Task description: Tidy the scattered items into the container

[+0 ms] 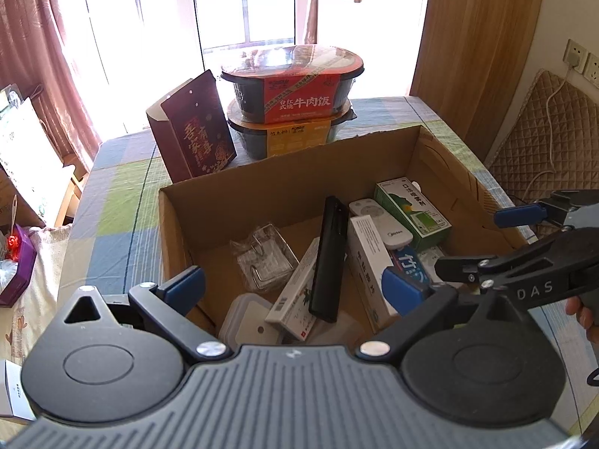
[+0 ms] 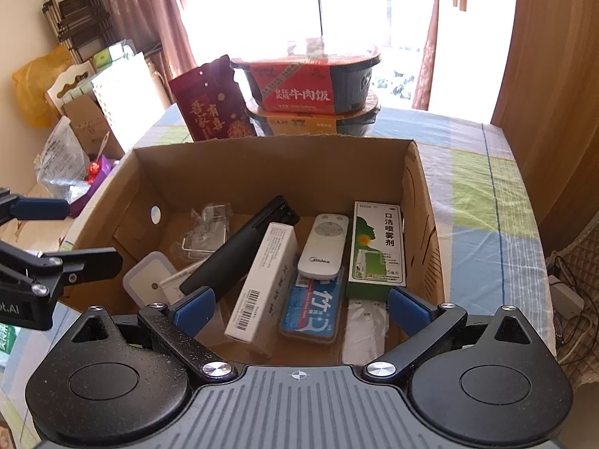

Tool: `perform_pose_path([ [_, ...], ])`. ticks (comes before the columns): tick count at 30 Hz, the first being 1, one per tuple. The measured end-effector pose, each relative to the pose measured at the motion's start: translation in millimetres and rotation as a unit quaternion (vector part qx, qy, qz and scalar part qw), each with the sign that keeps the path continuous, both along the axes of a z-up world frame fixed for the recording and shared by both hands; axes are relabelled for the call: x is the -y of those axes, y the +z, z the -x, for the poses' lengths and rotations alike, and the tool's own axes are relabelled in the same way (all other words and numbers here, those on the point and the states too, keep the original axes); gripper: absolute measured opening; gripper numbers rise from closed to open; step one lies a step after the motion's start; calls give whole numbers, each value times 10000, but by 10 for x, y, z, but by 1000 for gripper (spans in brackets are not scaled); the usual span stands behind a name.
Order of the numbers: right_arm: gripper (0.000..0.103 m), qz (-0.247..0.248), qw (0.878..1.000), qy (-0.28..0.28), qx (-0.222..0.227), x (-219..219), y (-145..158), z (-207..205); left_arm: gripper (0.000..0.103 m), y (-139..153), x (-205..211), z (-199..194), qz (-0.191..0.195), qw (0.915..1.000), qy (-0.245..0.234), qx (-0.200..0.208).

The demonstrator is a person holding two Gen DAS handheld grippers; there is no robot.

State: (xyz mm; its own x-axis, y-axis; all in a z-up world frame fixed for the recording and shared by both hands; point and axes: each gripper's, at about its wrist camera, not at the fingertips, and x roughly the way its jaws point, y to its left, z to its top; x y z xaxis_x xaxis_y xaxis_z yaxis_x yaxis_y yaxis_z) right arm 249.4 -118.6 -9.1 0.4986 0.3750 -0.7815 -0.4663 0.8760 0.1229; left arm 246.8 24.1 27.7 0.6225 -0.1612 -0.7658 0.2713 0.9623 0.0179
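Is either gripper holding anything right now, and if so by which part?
Nothing is held. The left gripper and right gripper are both open above the cardboard box, with nothing between their fingers.

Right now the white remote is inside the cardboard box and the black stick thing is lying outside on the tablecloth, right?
Not quite. The black stick is inside the cardboard box too, leaning across the other items next to the white remote. The right wrist view shows both clearly within the box walls.
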Motion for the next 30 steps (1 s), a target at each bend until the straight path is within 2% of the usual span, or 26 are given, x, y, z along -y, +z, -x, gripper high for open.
perform_pose_path([
  [6,103,9,9998,-168,115,-12,31,155,102,17,-24,182,-144,9996,-28,247],
  [13,103,-23,9993,-254,287,-44,82,357,102,14,-78,325,-110,9996,-110,245],
  [19,103,-53,9990,-343,287,-69,99,517,102,25,-103,449,-242,9991,-185,287],
  [30,103,-29,9979,-578,280,-77,92,800,102,18,-172,659,-180,9988,-362,293],
])
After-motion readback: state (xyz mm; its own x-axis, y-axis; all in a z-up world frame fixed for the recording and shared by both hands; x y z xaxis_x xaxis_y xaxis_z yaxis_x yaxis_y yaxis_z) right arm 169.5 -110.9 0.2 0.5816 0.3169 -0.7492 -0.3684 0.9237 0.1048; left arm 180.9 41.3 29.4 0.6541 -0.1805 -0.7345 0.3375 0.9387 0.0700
